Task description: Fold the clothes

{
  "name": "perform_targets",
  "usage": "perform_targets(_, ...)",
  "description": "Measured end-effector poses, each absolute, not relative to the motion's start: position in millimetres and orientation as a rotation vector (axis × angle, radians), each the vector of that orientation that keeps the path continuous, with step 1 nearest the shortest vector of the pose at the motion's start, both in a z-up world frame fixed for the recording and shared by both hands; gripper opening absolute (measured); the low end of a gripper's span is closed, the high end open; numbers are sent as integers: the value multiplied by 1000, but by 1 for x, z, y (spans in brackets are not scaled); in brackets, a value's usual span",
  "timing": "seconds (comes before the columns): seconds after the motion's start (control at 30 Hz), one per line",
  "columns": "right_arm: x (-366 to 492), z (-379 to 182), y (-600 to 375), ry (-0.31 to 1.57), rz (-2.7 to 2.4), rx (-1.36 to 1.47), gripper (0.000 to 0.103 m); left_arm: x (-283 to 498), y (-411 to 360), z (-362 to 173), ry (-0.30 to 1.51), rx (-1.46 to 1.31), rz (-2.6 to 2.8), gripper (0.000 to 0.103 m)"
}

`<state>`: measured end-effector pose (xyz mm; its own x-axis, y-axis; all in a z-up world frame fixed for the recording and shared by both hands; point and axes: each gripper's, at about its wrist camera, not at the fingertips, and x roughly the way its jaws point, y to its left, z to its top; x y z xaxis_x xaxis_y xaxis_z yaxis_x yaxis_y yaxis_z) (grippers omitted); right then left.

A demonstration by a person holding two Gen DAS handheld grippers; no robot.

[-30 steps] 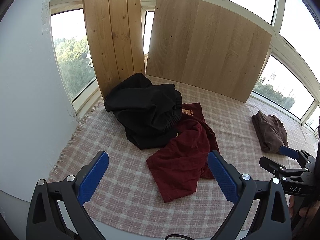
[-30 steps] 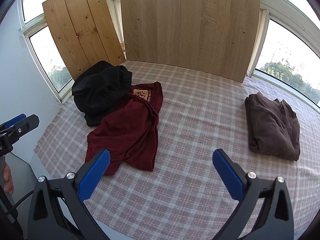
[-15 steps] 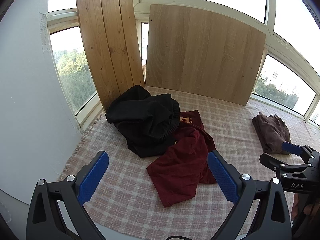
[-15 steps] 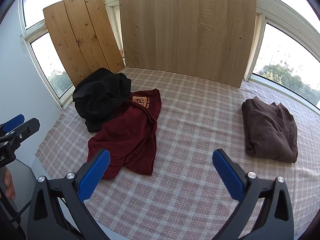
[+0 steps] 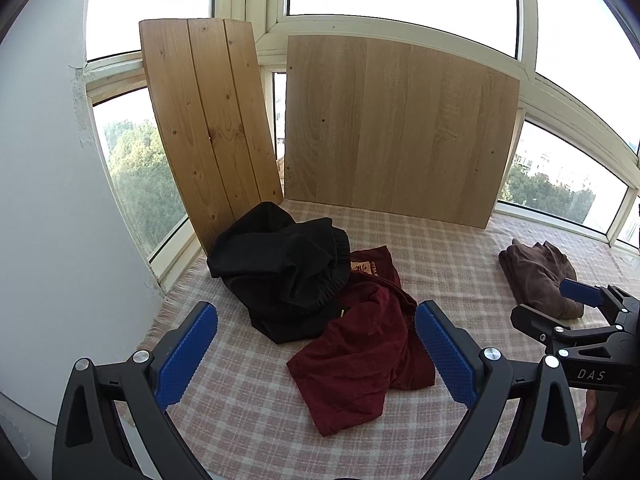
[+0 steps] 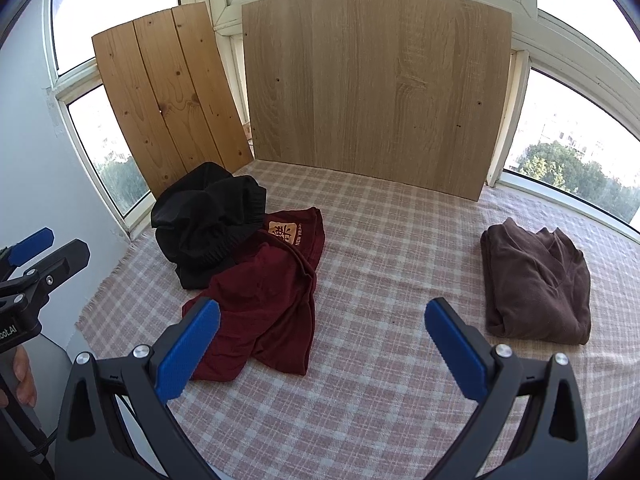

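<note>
A crumpled dark red shirt (image 5: pixel 360 356) (image 6: pixel 264 304) with an orange print lies on the checked cloth, partly under a bunched black garment (image 5: pixel 280 272) (image 6: pixel 208 224) at the back left. A folded brown garment (image 5: pixel 540 280) (image 6: pixel 536 280) lies at the right. My left gripper (image 5: pixel 316 352) is open and empty, held back above the front edge, facing the red shirt. My right gripper (image 6: pixel 322 344) is open and empty, above the cloth between the red shirt and the brown garment. The right gripper also shows at the right edge of the left wrist view (image 5: pixel 576 308).
A pink checked cloth (image 6: pixel 380 248) covers the table. Two wooden boards (image 6: pixel 368 92) (image 6: pixel 168 104) lean against the windows at the back. A white wall (image 5: pixel 48 200) stands at the left. The table's front edge (image 5: pixel 132 428) is close below the grippers.
Both grippers have drawn back and tilted up, so the clothes sit lower and smaller in both views and more window shows. The clothes have not moved.
</note>
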<state>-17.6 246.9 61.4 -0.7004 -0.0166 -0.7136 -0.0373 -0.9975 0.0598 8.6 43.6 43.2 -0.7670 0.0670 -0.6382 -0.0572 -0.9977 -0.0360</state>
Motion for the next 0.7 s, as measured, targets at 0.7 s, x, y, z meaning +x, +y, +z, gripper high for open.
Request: perform_targets(0.7,-21,68,248,99,2879,-1182,103,3,56,49,34,-1006,2869,100)
